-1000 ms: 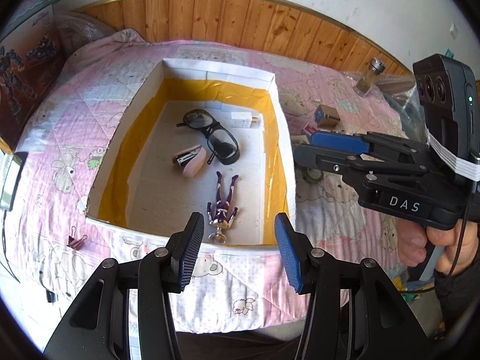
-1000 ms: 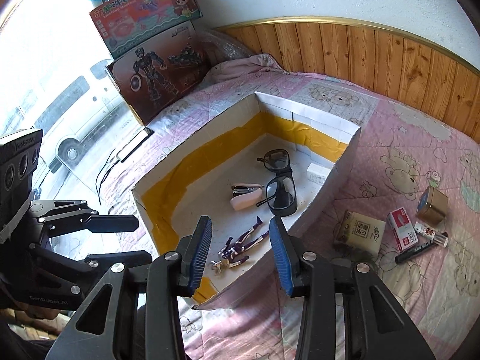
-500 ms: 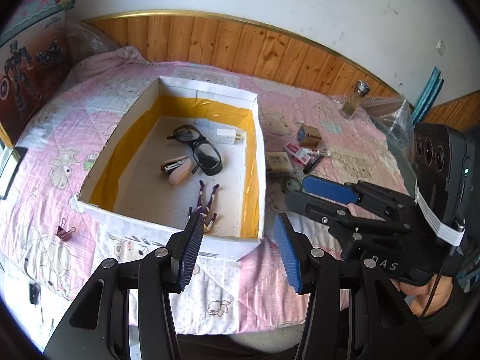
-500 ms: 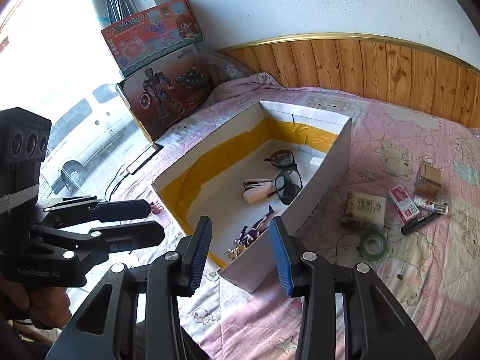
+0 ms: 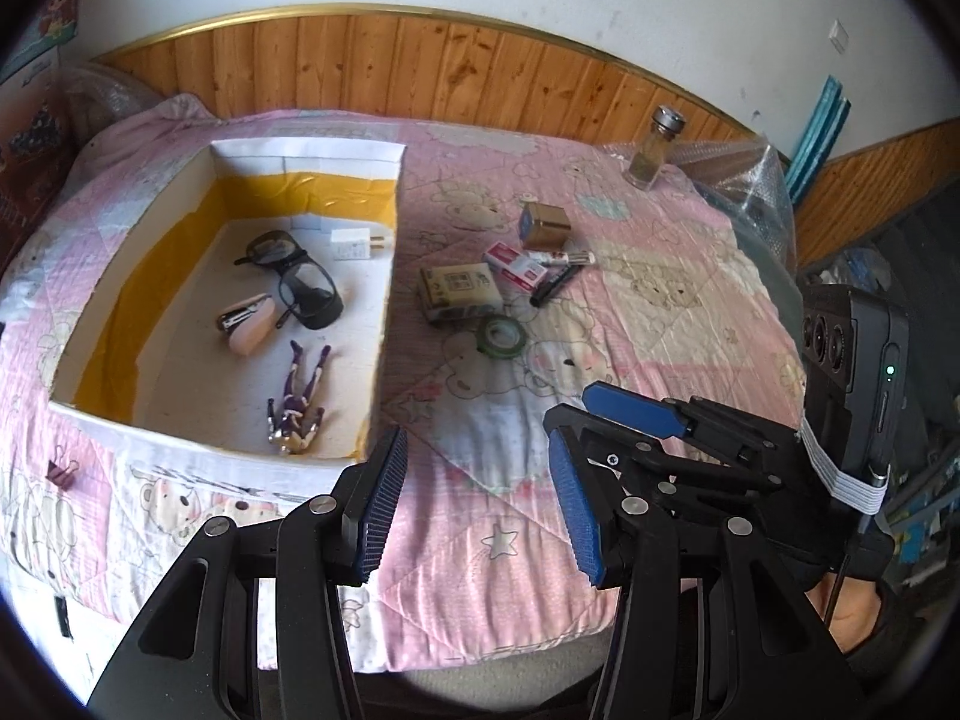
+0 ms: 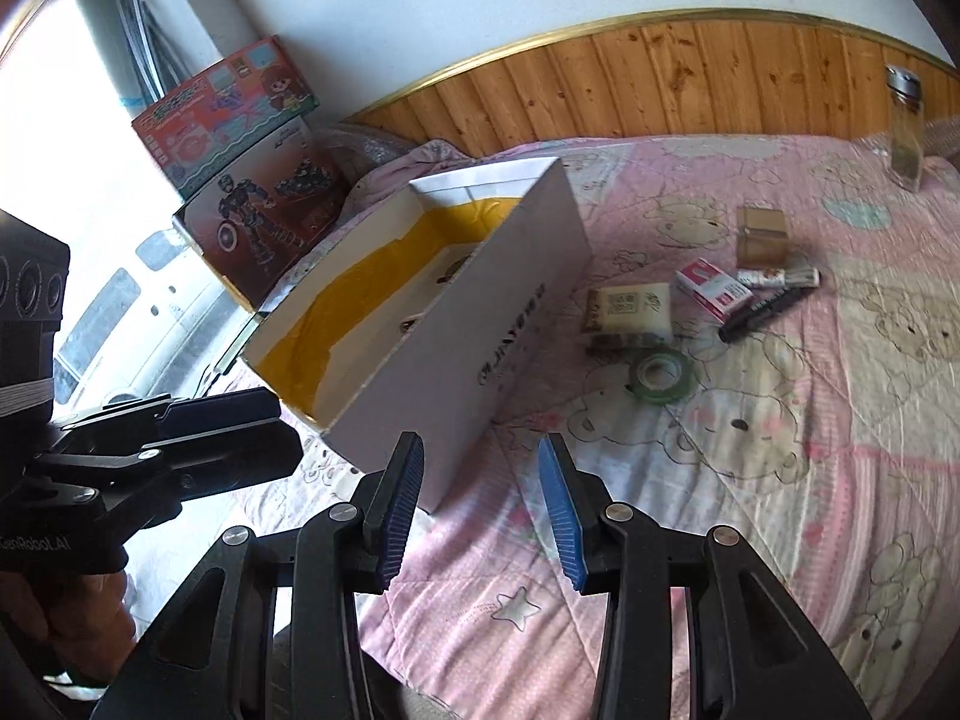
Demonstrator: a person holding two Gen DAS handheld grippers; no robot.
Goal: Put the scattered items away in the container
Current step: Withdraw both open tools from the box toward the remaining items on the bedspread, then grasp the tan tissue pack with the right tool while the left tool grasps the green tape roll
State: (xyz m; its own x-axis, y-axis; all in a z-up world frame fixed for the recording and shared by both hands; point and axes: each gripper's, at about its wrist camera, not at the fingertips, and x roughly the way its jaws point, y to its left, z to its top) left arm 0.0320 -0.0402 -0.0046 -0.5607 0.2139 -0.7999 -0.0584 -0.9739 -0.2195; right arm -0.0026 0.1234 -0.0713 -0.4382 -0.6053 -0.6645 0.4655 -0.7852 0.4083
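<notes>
A white cardboard box (image 5: 384, 324) (image 6: 480, 324) with yellow-taped inner walls lies on the pink quilt. Inside it are black glasses (image 5: 300, 282), a pink stapler (image 5: 249, 324), a white charger (image 5: 351, 246) and a purple figurine (image 5: 300, 402). To its right on the quilt lie a beige packet (image 5: 459, 291) (image 6: 627, 309), a green tape roll (image 5: 503, 335) (image 6: 660, 375), a red staple box (image 5: 516, 264) (image 6: 714, 288), a black marker (image 5: 555, 285) (image 6: 762, 312), a small tube (image 5: 561, 257) and a gold box (image 5: 543, 222) (image 6: 762, 228). My left gripper (image 5: 474, 504) hangs open over the quilt's near edge. My right gripper (image 6: 480, 504) is open too, empty, near the box's front corner.
A glass jar (image 5: 657, 147) (image 6: 903, 126) stands at the far right by the wooden headboard. A pink binder clip (image 5: 63, 471) lies left of the box. Toy cartons (image 6: 240, 168) lean at the bed's left end. Bubble wrap (image 5: 744, 180) lies at the far right.
Both grippers have swung to the right, away from above the box toward the scattered items. The right one also sank lower and rolled. Both stayed as wide as before.
</notes>
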